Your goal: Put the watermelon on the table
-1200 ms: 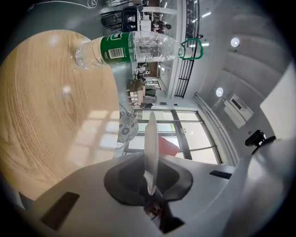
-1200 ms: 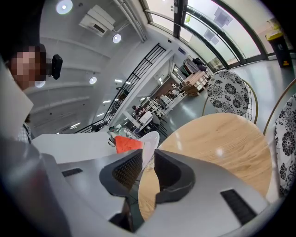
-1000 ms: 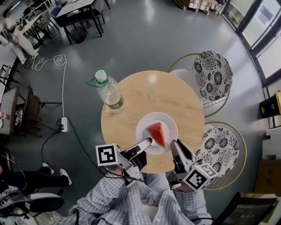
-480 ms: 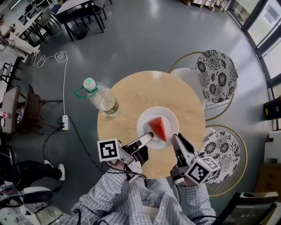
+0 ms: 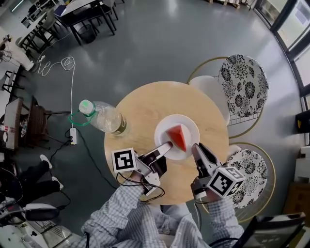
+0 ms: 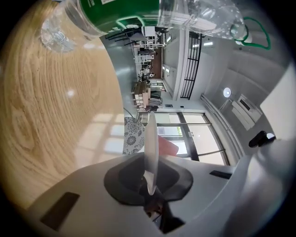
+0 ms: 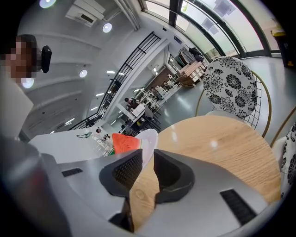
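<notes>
A red watermelon wedge point(image 5: 178, 136) lies on a white plate point(image 5: 189, 128) over the near right part of the round wooden table point(image 5: 145, 104). My left gripper point(image 5: 167, 145) is shut on the plate's near left rim. In the left gripper view the plate point(image 6: 151, 143) stands edge-on between the jaws of that gripper point(image 6: 149, 176), with the watermelon point(image 6: 167, 147) behind it. My right gripper point(image 5: 195, 147) is shut on the near right rim. In the right gripper view the plate point(image 7: 149, 139) enters the narrow gap of the gripper point(image 7: 148, 159), the watermelon point(image 7: 124, 142) just beyond. Whether the plate touches the table cannot be told.
A clear water bottle point(image 5: 104, 117) with a green cap stands at the table's left edge and fills the top of the left gripper view point(image 6: 138, 14). Two floral chairs point(image 5: 242, 82) point(image 5: 247, 167) stand to the right. A cable and power strip point(image 5: 72, 135) lie on the floor.
Both grippers have carried the plate with the watermelon from the table's near edge further in toward its middle. The grips look the same.
</notes>
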The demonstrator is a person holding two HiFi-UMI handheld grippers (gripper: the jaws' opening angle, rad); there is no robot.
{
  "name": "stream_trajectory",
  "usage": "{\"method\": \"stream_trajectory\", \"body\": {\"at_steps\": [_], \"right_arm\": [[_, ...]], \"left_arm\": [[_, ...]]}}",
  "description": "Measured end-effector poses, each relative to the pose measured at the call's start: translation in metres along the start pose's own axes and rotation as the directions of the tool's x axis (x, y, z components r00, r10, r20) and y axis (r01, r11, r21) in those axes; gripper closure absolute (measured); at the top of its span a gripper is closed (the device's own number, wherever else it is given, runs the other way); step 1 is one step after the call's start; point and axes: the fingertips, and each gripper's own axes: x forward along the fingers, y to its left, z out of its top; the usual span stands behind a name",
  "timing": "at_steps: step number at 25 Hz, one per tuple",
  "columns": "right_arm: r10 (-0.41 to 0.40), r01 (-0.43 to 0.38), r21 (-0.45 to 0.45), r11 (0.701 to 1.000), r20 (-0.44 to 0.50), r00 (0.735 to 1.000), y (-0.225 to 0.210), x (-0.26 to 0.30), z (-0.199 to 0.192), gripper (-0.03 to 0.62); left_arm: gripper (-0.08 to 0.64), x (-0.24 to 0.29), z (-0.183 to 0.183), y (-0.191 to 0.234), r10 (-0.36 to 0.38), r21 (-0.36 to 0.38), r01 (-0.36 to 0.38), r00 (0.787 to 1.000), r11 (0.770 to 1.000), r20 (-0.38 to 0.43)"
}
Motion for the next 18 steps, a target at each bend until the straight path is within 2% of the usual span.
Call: {"method": "stream_trajectory", "body": {"at_steps": [7,18], "right_arm": [[-0.049,0.048,-0.036,0.998,-0.036,0.998,-0.026,0.025,0.019,0.515],[-0.111,0.103,-0.091,0.990,-0.081,0.991,-0.069,0.066,0.042,0.514]], "left_arm": [[0.529,0.032,0.022,0.013,-0.004,-0.006,0.004,1.000,1.000,0.013],[0.529,0.075,0.057,0.042,0.033,-0.007,-0.033,0.999,0.999,0.008]]}}
